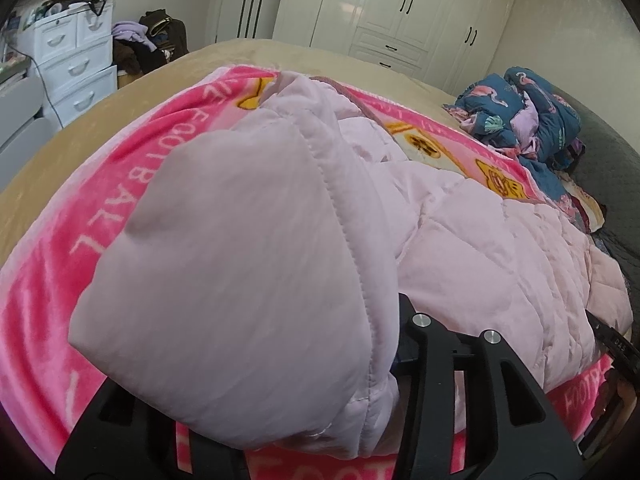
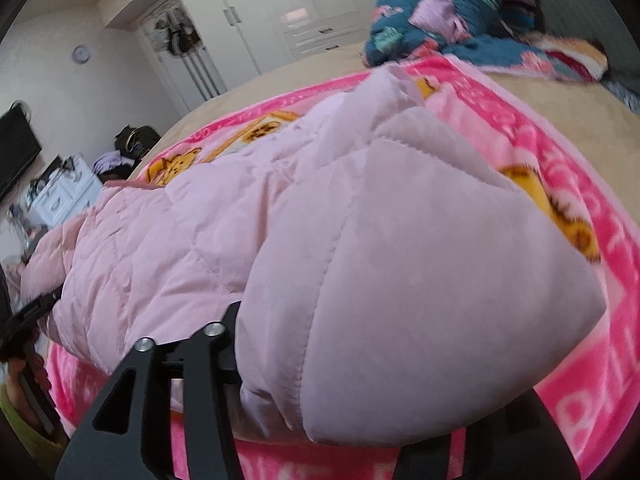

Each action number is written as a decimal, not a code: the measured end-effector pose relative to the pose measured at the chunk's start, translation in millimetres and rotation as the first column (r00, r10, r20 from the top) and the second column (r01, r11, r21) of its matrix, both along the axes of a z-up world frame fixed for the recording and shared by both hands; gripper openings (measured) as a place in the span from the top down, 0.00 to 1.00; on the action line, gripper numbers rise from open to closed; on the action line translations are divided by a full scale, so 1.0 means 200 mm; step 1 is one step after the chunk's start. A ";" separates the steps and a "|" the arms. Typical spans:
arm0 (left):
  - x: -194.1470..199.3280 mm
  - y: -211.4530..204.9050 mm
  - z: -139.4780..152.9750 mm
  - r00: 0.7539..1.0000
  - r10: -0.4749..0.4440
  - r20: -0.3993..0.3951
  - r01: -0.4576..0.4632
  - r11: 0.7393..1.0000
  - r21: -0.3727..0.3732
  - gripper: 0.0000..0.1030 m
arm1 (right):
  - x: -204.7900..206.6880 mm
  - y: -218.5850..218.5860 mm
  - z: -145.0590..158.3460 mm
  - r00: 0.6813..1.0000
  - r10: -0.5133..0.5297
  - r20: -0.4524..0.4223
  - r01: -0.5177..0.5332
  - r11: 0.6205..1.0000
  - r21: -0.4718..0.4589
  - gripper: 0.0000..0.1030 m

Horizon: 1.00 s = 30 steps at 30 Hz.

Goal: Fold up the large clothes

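Indoors, on a bed (image 1: 168, 64) covered in a tan sheet, a pale pink quilted puffer jacket (image 1: 480, 232) lies spread across a bright pink fleece blanket (image 1: 104, 184) printed with yellow cartoon cats and white lettering. Seen from the left wrist, a smooth, stitched fold of the jacket drapes over the left gripper (image 1: 384, 344), covering one of its black fingers while the other (image 1: 408, 320), studded with silver bolts, shows beside the fabric; the pads are buried under cloth, so whether this gripper clasps the jacket or has let it go cannot be told from here. From the right wrist, the picture is slightly blurred and much the same: a puffy folded portion of the jacket sits over the right gripper (image 2: 256, 332), one black finger (image 2: 232, 320) visible at the fabric's edge, its mate hidden, and its hold on the garment likewise cannot be judged. At the far left edge of that view a person's hand (image 2: 28, 376) grips the handle of the other tool, close against the jacket's side. Beyond the blanket, a rumpled teal flamingo-print quilt (image 1: 532, 116) is heaped near the bed's far corner, white wardrobes (image 1: 400, 12) line the back wall, and a white plastic drawer unit (image 1: 76, 60) stands beside the bed next to a pile of dark clothes (image 1: 152, 44)
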<state>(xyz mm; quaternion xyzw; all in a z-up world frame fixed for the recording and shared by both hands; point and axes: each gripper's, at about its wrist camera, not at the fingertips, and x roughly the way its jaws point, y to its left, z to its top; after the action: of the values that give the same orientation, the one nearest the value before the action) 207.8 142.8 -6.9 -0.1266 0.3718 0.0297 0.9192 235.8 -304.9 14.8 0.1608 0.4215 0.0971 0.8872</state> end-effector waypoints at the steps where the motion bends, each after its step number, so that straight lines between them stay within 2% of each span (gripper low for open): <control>1: 0.00 0.00 0.00 1.000 0.001 -0.001 -0.001 1.000 -0.001 0.64 | 0.00 -0.01 -0.01 1.000 -0.010 -0.015 0.010 1.000 0.016 0.44; 3: -0.01 0.01 -0.01 1.000 0.002 -0.002 -0.002 1.000 -0.002 0.63 | 0.00 -0.03 -0.03 0.999 -0.032 -0.042 0.034 0.998 0.043 0.34; 6: -0.01 0.01 -0.01 1.000 0.004 -0.003 -0.004 1.000 -0.006 0.63 | -0.01 -0.05 -0.04 0.997 -0.050 -0.058 0.053 0.998 0.046 0.26; 11: -0.01 0.01 -0.01 1.000 0.008 -0.011 -0.008 1.000 -0.012 0.60 | -0.06 -0.04 -0.02 0.995 -0.069 -0.070 0.071 0.997 0.037 0.19; 15: -0.03 0.03 -0.02 1.000 0.019 -0.019 -0.020 1.000 -0.023 0.50 | -0.09 -0.05 -0.01 0.994 -0.074 -0.079 0.076 0.997 0.026 0.13; 17: -0.04 0.04 -0.02 0.999 0.026 -0.027 -0.027 0.999 -0.032 0.44 | -0.11 -0.05 0.00 0.995 -0.073 -0.074 0.074 0.997 0.020 0.12; 20: -0.07 0.06 -0.02 0.999 0.037 -0.033 -0.038 0.999 -0.038 0.32 | -0.15 -0.05 0.02 0.995 -0.070 -0.070 0.071 0.997 0.009 0.12; 22: -0.10 0.08 -0.01 0.998 0.051 -0.032 -0.052 0.998 -0.030 0.16 | -0.18 -0.06 0.03 0.995 -0.072 -0.065 0.072 0.997 0.001 0.12; 23: -0.13 0.09 0.00 0.998 0.064 -0.027 -0.064 0.998 -0.008 0.12 | -0.20 -0.06 0.04 0.995 -0.073 -0.063 0.072 0.997 -0.002 0.08; 24: -0.14 0.10 0.00 0.997 0.068 -0.024 -0.068 0.998 0.004 0.10 | -0.22 -0.06 0.05 0.995 -0.077 -0.058 0.076 0.997 -0.010 0.04; 28: -0.21 0.14 0.02 0.997 0.080 -0.021 -0.080 0.997 0.020 0.09 | -0.30 -0.08 0.10 0.995 -0.096 -0.022 0.094 0.994 -0.054 0.04; 30: -0.27 0.15 0.04 0.995 0.095 -0.008 -0.094 0.994 0.055 0.09 | -0.34 -0.10 0.13 0.994 -0.106 0.001 0.106 0.992 -0.075 0.04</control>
<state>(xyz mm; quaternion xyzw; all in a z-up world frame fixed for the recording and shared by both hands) 154.0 172.7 1.6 -0.1188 0.3694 0.0841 0.9178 167.6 -325.1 40.2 0.1498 0.4170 0.0339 0.8959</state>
